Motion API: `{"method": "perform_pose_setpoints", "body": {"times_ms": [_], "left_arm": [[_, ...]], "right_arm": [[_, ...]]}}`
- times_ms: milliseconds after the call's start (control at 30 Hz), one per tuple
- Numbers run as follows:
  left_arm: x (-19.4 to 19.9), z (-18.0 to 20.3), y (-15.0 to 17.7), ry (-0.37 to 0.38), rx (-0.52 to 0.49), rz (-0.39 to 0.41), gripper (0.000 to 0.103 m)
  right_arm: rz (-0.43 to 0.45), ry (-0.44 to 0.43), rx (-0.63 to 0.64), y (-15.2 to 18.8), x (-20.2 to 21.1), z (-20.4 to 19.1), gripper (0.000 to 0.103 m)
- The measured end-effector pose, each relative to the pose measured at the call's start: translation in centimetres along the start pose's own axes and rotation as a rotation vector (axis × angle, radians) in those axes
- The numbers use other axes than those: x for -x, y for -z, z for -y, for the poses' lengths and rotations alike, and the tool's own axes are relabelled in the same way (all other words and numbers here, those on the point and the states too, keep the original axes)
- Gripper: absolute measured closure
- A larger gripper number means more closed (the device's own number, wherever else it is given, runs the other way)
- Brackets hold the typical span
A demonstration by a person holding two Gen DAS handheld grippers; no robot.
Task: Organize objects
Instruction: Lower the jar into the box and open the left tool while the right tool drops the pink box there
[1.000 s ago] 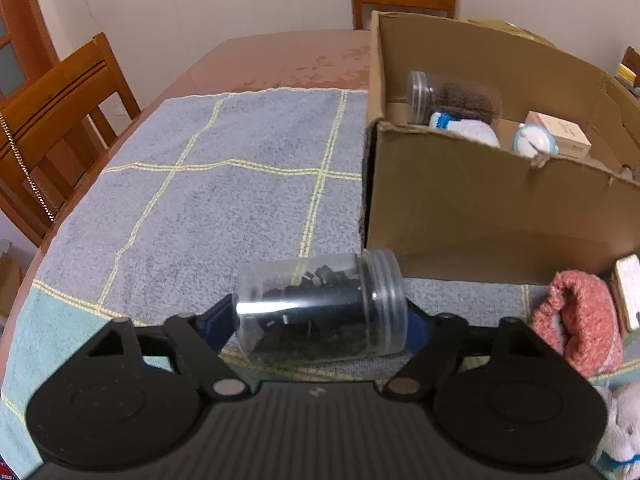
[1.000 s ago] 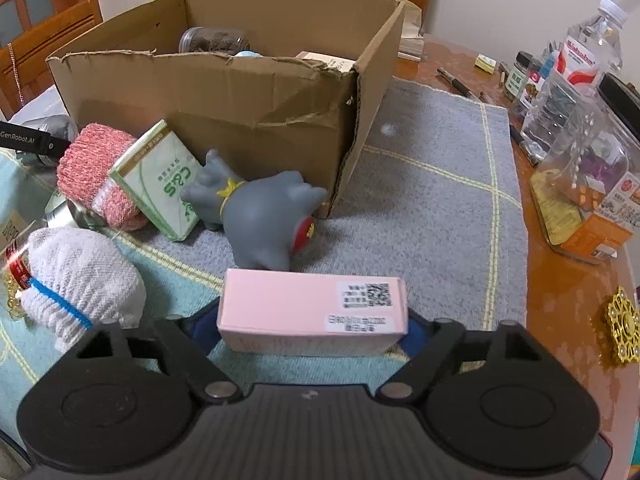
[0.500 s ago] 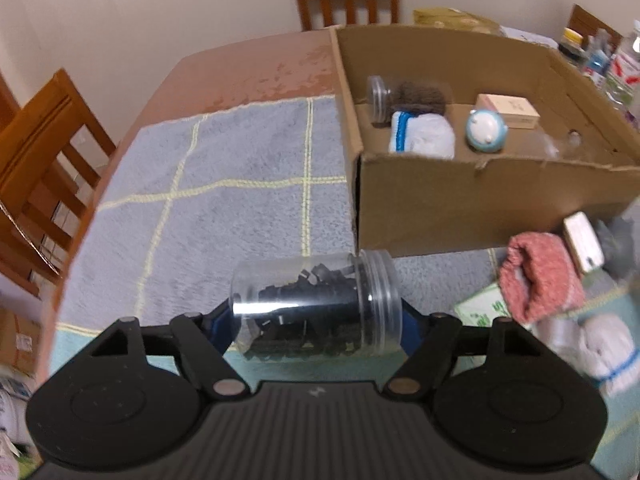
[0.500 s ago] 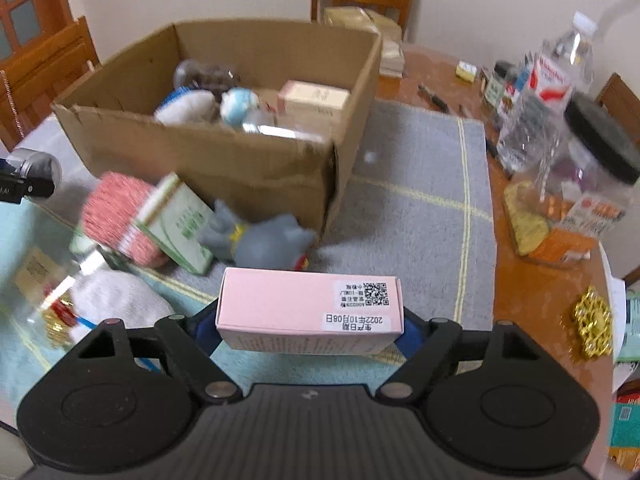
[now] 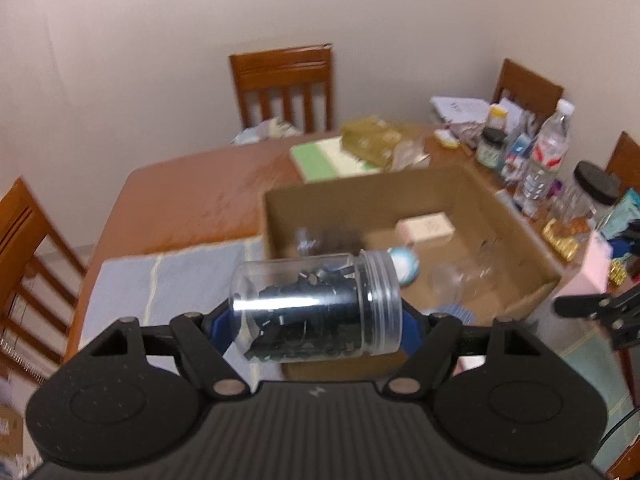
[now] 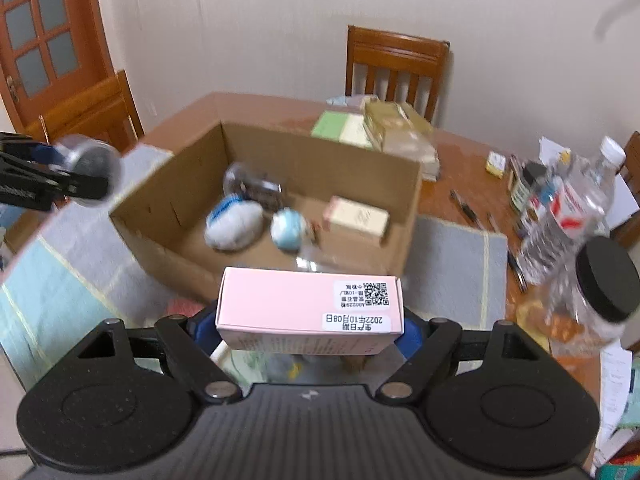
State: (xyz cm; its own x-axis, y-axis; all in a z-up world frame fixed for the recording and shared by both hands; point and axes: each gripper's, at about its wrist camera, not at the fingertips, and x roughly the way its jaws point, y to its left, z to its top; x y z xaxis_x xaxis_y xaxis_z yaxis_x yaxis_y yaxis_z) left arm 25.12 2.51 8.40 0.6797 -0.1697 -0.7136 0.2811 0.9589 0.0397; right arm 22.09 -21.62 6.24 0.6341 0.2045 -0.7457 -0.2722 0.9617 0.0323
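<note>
My left gripper is shut on a clear plastic jar of black bits, held sideways with its lid to the right, above the near left corner of the open cardboard box. My right gripper is shut on a pink box with a QR label, held level above the near wall of the cardboard box. Inside the cardboard box lie a white rolled cloth, a small blue-white ball, a cream carton and a clear jar. The left gripper with its jar shows at the left of the right wrist view.
A grey and pale blue towel covers the wooden table. Bottles and jars crowd the table's right side. Flat packets lie behind the box. Wooden chairs stand around the table, and a door is at the left.
Both grippers have risen with their loads, from just above the towel to above the box's rim. The views now look down into the box, and the items on the towel have dropped out of sight.
</note>
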Motion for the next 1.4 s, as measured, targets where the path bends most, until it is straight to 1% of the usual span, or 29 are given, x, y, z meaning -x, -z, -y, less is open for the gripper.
{"method": "perform_pose_setpoints", "body": {"times_ms": [100, 133, 167, 200, 233, 300, 433, 700, 900, 967, 1000, 1033, 1233, 1400], "left_arm": [[-1.1, 0.7, -1.4, 0.015, -0.02, 0.009, 0.026], [-1.5, 1.0, -1.6, 0.016, -0.029, 0.016, 0.021], [-1.8, 1.2, -1.8, 0.018, -0.042, 0.016, 0.009], [-2.0, 1.4, -1.9, 0.006, -0.047, 0.013, 0.005], [-2.2, 1.6, -1.8, -0.004, -0.048, 0.018, 0.005], [-2.4, 1.7, -1.6, 0.006, -0.054, 0.011, 0.004], [-2.9, 1.2, -0.7, 0.021, -0.034, -0.023, 0.004], [-3.5, 0.5, 0.7, 0.027, -0.004, -0.085, 0.004], [-3.8, 0.3, 0.9, 0.036, 0.002, -0.125, 0.004], [-3.9, 0.4, 1.0, 0.043, -0.001, -0.137, 0.004], [-3.9, 0.4, 1.0, 0.045, -0.002, -0.14, 0.004], [-3.9, 0.5, 1.1, 0.047, -0.005, -0.142, 0.004], [-3.8, 1.1, 1.5, 0.058, -0.008, -0.164, 0.004], [-3.3, 1.6, 2.4, 0.068, -0.006, -0.147, 0.004]], "right_arm": [[0.02, -0.004, 0.018, -1.5, -0.6, -0.4, 0.017], [0.022, -0.001, 0.02, -1.8, -0.8, -0.5, 0.017], [0.023, -0.001, 0.025, -2.3, -1.2, -0.6, 0.017], [0.024, -0.002, 0.027, -2.6, -1.4, -0.6, 0.017], [0.024, 0.0, 0.027, -2.8, -1.6, -0.5, 0.017], [0.02, -0.001, 0.032, -3.5, -2.4, -0.4, 0.017], [0.009, -0.001, 0.038, -4.5, -3.9, -0.2, 0.017], [-0.012, 0.005, 0.047, -6.3, -6.7, 0.6, 0.017], [-0.051, 0.0, 0.033, -7.9, -9.2, 1.1, 0.017], [-0.059, 0.005, 0.012, -8.4, -10.1, 1.3, 0.014], [-0.057, 0.006, 0.002, -8.5, -10.4, 1.4, 0.006], [-0.05, 0.016, -0.009, -8.6, -10.5, 1.5, 0.0], [-0.068, 0.022, -0.018, -7.8, -9.9, 1.4, 0.0], [-0.053, 0.035, -0.01, -5.8, -8.0, 0.6, 0.0]]}}
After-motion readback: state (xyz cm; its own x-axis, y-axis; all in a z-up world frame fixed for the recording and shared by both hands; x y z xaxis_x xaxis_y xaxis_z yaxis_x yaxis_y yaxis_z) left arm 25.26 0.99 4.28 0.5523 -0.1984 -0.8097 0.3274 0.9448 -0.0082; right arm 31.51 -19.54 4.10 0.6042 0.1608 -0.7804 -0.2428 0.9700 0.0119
